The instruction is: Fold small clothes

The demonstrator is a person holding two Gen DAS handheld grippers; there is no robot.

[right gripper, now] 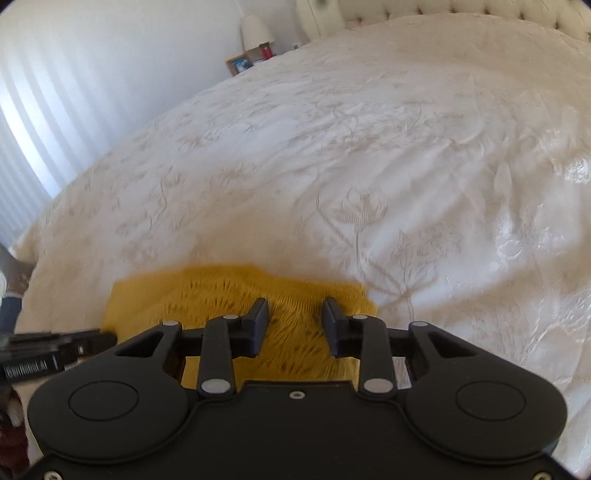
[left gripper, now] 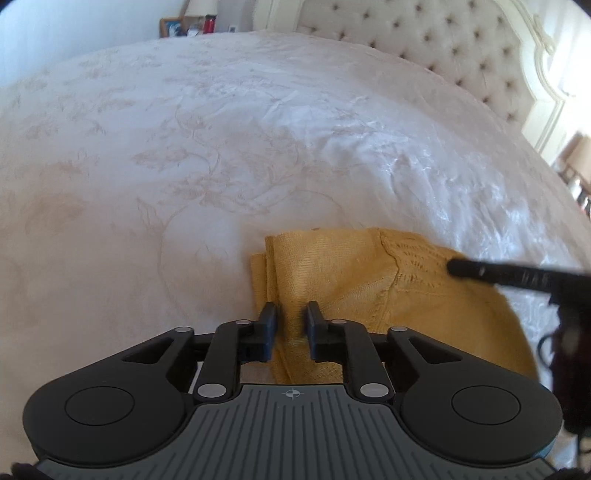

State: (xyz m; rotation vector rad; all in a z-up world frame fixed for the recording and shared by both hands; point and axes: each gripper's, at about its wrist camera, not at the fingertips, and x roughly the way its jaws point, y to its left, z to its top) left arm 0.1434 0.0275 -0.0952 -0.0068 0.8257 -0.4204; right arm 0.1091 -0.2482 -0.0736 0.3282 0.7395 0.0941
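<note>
A small mustard-yellow knitted garment [left gripper: 343,273] lies partly folded on the white bedspread [left gripper: 221,147]. My left gripper [left gripper: 292,314] hovers over its left part with a narrow gap between the fingers and cloth showing in the gap. My right gripper [right gripper: 295,310] is open over the garment's openwork knit [right gripper: 229,291], with nothing between its fingers. The right gripper's finger [left gripper: 491,271] reaches in from the right in the left wrist view. The left gripper [right gripper: 55,350] shows at the left edge of the right wrist view.
The bedspread [right gripper: 369,147] spreads wide beyond the garment. A tufted headboard [left gripper: 443,44] stands at the far right. A bedside table with a lamp [right gripper: 256,27], a picture frame [right gripper: 238,62] and a red bottle [left gripper: 209,23] is at the far side.
</note>
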